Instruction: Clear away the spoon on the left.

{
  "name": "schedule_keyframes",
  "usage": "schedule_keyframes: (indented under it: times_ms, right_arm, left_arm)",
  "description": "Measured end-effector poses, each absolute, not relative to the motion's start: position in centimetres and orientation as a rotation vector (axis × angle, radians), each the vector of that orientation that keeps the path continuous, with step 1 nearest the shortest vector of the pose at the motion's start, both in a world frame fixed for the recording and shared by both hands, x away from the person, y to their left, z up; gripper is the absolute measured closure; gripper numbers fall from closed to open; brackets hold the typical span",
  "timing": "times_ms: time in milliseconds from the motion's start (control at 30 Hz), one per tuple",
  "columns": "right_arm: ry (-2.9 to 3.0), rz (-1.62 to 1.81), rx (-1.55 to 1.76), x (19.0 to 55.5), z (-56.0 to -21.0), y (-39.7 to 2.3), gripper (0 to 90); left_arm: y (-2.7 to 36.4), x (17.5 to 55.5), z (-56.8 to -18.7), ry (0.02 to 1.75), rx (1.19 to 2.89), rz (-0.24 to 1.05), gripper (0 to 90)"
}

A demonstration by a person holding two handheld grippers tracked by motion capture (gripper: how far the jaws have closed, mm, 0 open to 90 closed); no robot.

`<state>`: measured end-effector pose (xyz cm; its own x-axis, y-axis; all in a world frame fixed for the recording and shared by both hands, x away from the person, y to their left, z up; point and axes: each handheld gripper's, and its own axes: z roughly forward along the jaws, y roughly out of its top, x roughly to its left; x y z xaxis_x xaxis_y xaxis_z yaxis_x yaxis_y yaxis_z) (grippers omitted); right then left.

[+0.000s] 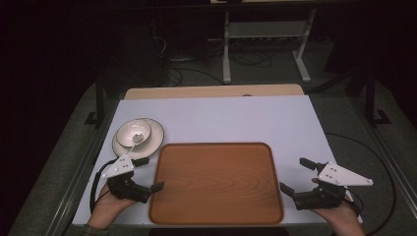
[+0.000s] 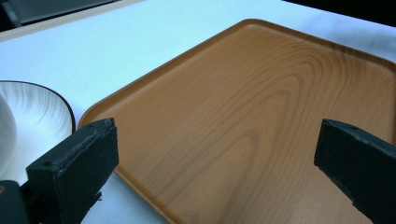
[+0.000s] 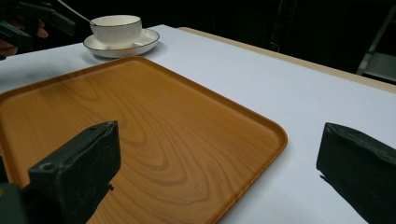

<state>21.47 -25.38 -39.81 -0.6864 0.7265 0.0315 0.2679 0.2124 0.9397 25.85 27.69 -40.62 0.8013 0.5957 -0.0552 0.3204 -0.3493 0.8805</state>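
My left gripper (image 1: 150, 173) and my right gripper (image 1: 291, 175) sit low at the near corners of the wooden tray (image 1: 216, 182), one on each side, and both have their jaws spread wide with nothing between them. The tray lies flat on the white bench (image 1: 221, 118), in the near middle, and nothing lies on it. In the left gripper view its near left edge (image 2: 126, 172) runs between my jaws; in the right gripper view the tray's right corner (image 3: 275, 135) sits ahead between the jaws.

I judge the tray to be stiff and fairly light, a thin board with a low raised rim and rounded corners. Its surface looks smooth and lacquered, so it may slide on the bench if I push rather than pinch. The rim is the only place to take hold: one jaw over the lip and one under, at the middle of the left and right sides, so the tray stays level.

Far left of the tray stands a white cup (image 1: 134, 132) on its saucer (image 1: 155, 138), with a spoon (image 1: 136, 139) resting in the cup. Those are ceramic, I think: hard, slick and breakable. The cup sits loose on the saucer, so I would lift by the saucer's rim and keep it flat.
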Motion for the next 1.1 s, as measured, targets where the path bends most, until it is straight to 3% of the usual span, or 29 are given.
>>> schedule_keyframes:
  times_ms: [233, 500, 600, 900, 1000, 1100]
  right_arm:
    - [2.074, 1.480, 0.924, 21.5, -39.8, -25.4, 0.0]
    - [2.081, 1.478, 0.918, 21.6, -39.9, -25.4, 0.0]
    - [2.089, 1.480, 0.919, 21.6, -39.9, -25.4, 0.0]
    - [2.095, 1.483, 0.913, 21.8, -40.0, -25.2, 0.0]
    - [2.096, 1.483, 0.913, 21.8, -40.0, -25.2, 0.0]
    - [2.095, 1.483, 0.914, 21.8, -40.0, -25.2, 0.0]
  left_arm:
    - [27.7, 25.9, -40.3, 0.684, 1.951, 0.343, 0.0]
    - [27.9, 25.9, -39.9, 0.681, 1.934, 0.356, 9.5]
    - [28.2, 26.0, -39.7, 0.704, 1.918, 0.364, 21.5]
    - [29.4, 26.6, -39.2, 0.754, 1.896, 0.389, 44.7]
    - [29.7, 27.2, -39.1, 0.777, 1.896, 0.387, 57.3]
    - [29.9, 27.4, -39.1, 0.781, 1.893, 0.391, 62.4]
